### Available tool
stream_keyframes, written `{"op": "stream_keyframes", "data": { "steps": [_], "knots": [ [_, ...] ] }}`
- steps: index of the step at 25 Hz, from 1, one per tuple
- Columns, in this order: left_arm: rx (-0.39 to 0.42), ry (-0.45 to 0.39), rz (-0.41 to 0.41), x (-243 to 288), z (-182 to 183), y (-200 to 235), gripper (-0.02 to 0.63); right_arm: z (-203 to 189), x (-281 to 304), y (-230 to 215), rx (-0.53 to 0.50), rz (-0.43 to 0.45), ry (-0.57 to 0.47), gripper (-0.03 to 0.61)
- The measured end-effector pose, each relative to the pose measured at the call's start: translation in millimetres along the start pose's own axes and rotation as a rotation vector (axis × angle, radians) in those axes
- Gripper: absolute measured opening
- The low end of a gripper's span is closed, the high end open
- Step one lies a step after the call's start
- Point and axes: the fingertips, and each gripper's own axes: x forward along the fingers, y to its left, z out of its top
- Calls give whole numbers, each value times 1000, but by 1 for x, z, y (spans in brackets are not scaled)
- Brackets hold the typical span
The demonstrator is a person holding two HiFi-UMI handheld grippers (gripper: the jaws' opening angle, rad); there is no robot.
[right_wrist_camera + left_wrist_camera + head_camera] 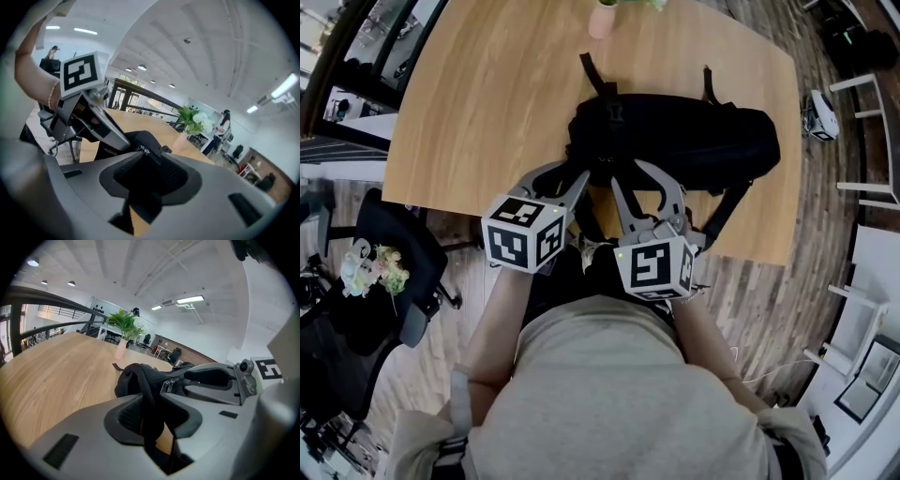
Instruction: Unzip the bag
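The person's shirt front (609, 394) fills the foreground, and just past it both grippers reach over the near edge of the worktop (487, 103). The left gripper (151, 398) has its fingers drawn in on a black strap (146, 380) of the bag (684, 141). The strap runs up between them, and both pads seem to bear on it. The right gripper (151, 157) has its fingers parted a little, and a dark fold (145, 201) of the bag lies between them, loosely as far as I can judge. The bag lies flat, right ahead of both sets of fingertips. Its metal zip pulls (168, 385) sit just beyond the left fingers, to their right, and neither pair of fingers is on them. The zip looks fully closed, so by my reading the unzipping has not begun. A pull has yet to be caught and drawn along.
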Motion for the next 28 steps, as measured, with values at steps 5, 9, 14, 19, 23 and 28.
{"op": "stream_keyframes", "data": {
  "steps": [5, 9, 14, 19, 23, 28],
  "knots": [
    [-13, -18, -8, -1, 0, -2, 71, 5, 8, 15, -175, -5, 4, 133],
    [-12, -13, -21, -2, 2, -2, 67, 5, 15, 25, -248, -2, 11, 133],
    [-15, -15, -22, -4, 2, -2, 64, 2, 19, 29, -252, 15, 16, 153],
    [-18, -19, -29, -3, 3, -3, 60, -2, 25, 28, -232, 48, 22, 170],
    [-18, -20, -32, -3, 2, -3, 55, -5, 32, 29, -230, 75, 31, 175],
    [-13, -15, -31, -3, 2, -6, 52, -8, 35, 29, -235, 106, 35, 175]
  ]
}}
